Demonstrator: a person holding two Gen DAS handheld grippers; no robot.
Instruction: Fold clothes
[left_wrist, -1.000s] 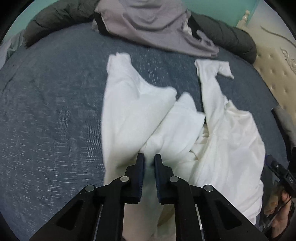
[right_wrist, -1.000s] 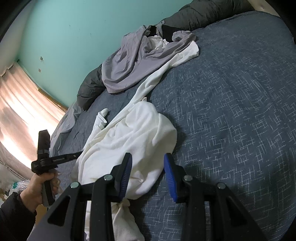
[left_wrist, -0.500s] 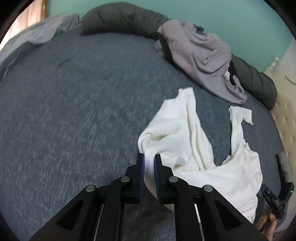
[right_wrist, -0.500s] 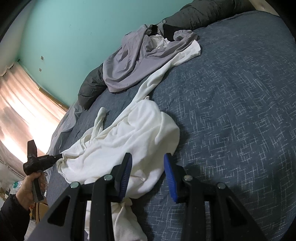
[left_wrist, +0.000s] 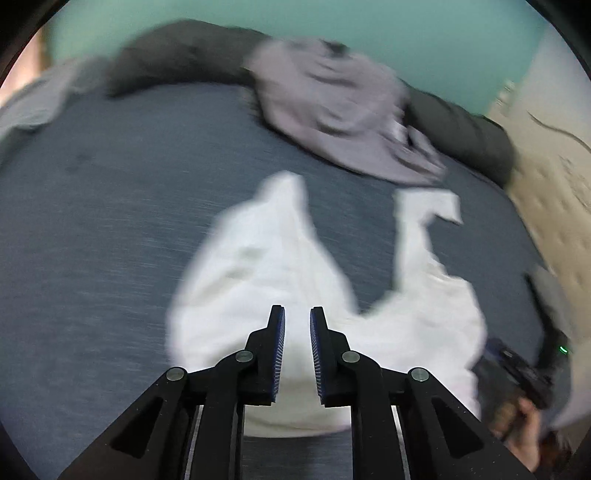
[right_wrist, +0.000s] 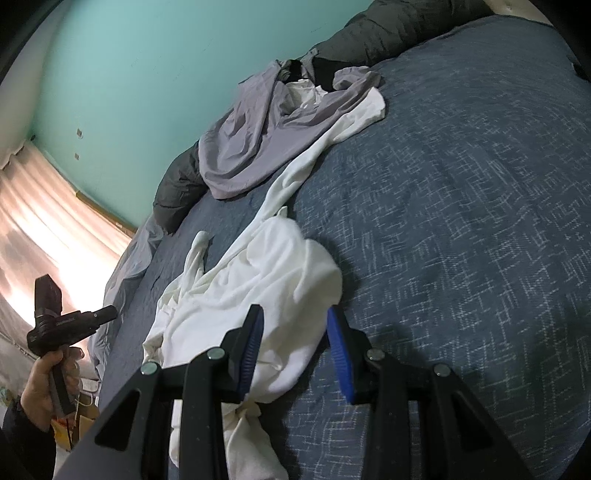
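Lying crumpled on the blue bedspread is the white garment, seen from the right wrist as a bunched heap with one long sleeve stretched away toward the far end of the bed, its cuff tucked just beneath the grey garment. A second sleeve is seen curling off the heap's far left side. In the blurred left wrist view the same white garment is spread in front of the camera, with two sleeves pointing away.

The left gripper is held over the white cloth with its jaws slightly apart and nothing pinched between them; from the right wrist it is seen off the bed's left edge, clear of the cloth. The right gripper is opened wide, its jaws straddling the near edge of the heap without closing on it.

A dark grey duvet is rolled along the far edge of the bed, against a teal wall. A lit curtain is visible at the left.
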